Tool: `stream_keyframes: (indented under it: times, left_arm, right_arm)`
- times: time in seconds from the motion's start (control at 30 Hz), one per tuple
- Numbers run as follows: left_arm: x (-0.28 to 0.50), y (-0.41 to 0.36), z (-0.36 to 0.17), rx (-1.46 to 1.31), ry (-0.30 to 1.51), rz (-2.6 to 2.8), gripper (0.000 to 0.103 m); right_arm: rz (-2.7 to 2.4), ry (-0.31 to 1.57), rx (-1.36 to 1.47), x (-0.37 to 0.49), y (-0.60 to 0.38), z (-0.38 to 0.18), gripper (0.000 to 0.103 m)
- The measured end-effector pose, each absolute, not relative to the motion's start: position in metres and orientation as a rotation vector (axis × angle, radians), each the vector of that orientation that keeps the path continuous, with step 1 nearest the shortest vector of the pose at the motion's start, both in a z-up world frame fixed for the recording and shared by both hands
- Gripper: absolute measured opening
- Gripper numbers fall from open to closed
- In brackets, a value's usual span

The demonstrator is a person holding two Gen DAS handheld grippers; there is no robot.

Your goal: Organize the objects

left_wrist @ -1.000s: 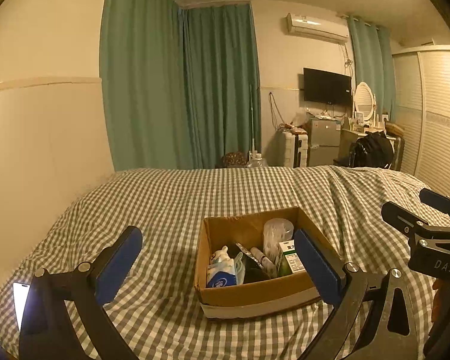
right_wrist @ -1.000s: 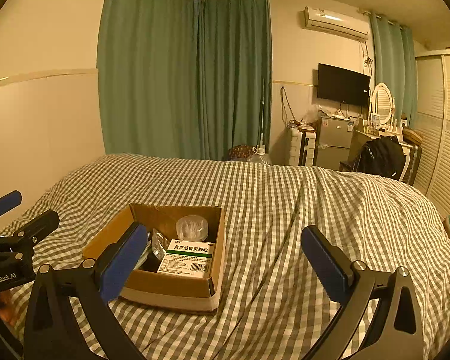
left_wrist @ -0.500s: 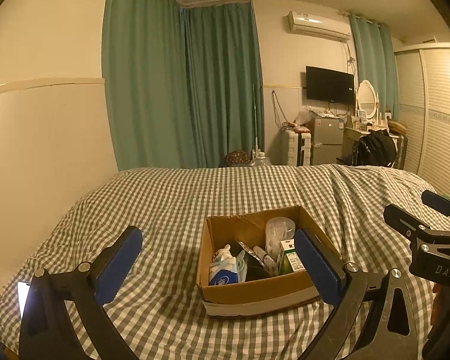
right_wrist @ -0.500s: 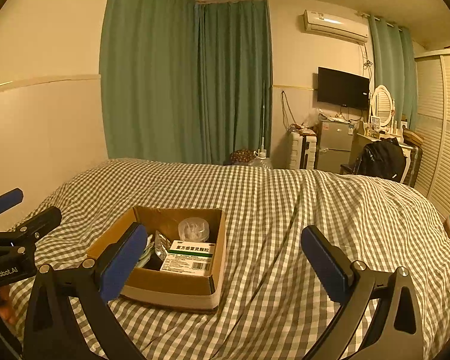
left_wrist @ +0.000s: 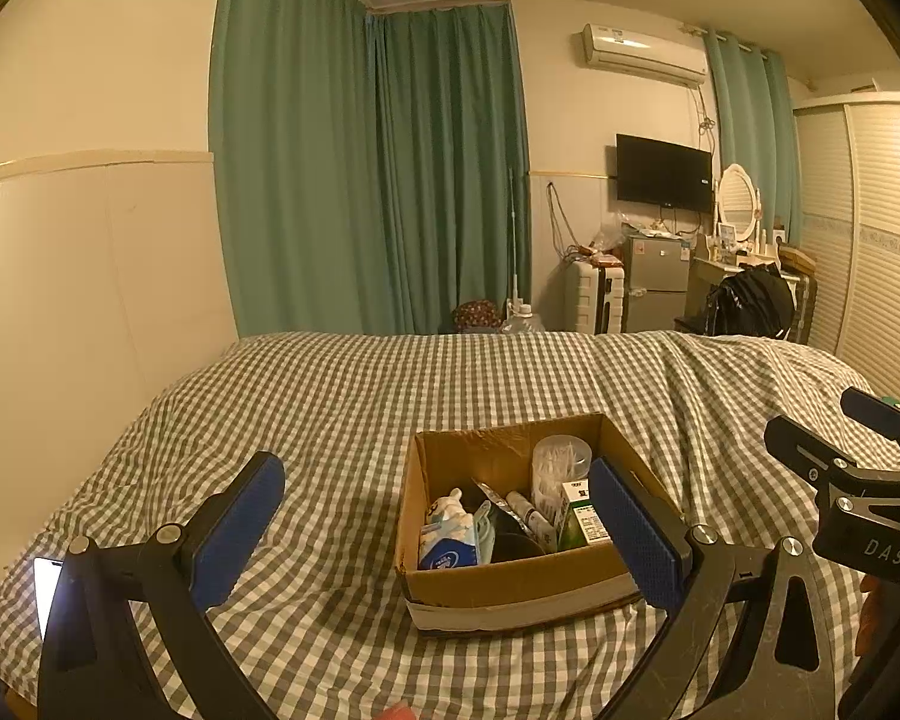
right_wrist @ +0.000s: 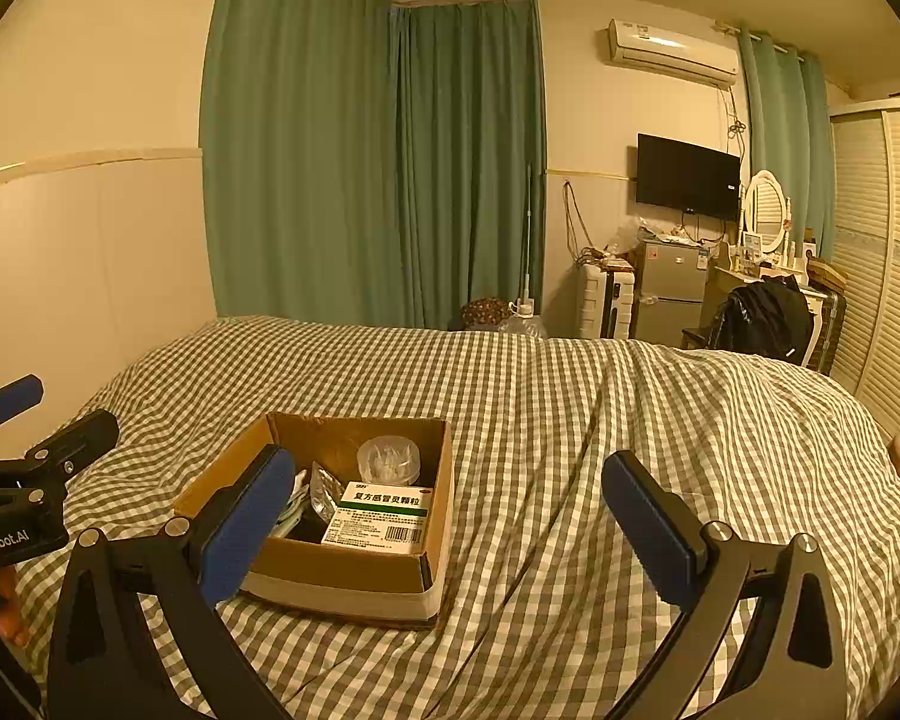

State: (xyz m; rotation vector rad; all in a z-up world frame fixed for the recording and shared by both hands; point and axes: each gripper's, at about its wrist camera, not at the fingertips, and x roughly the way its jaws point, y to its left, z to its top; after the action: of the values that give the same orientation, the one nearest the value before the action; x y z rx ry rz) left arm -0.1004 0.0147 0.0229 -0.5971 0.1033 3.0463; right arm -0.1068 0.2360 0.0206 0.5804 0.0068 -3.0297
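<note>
- Left gripper [left_wrist: 435,531], across the bottom of the left wrist view: jaws spread wide, holding nothing, above the checked bedcover [left_wrist: 342,396].
- Cardboard box [left_wrist: 510,585], lower centre of that view, sits on the bedcover; its right wall is just behind the right blue pad [left_wrist: 633,537].
- Inside the box: a medicine box [right_wrist: 384,519], a clear round jar [right_wrist: 388,461], a tissue pack [left_wrist: 447,546].
- Right gripper [right_wrist: 447,525]: jaws wide apart, empty; bare bedcover fills the centre and right of its view.
</note>
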Motion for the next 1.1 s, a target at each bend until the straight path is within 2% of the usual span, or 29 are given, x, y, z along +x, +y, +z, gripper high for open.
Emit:
stream_keyframes:
  times: [1.1]
  left_arm:
    - [-0.0985,0.0135,0.0241,-0.595,0.097,3.076,0.103]
  right_arm:
    - [-3.024,0.007,0.601,-0.1098,0.2339,0.0179,0.103]
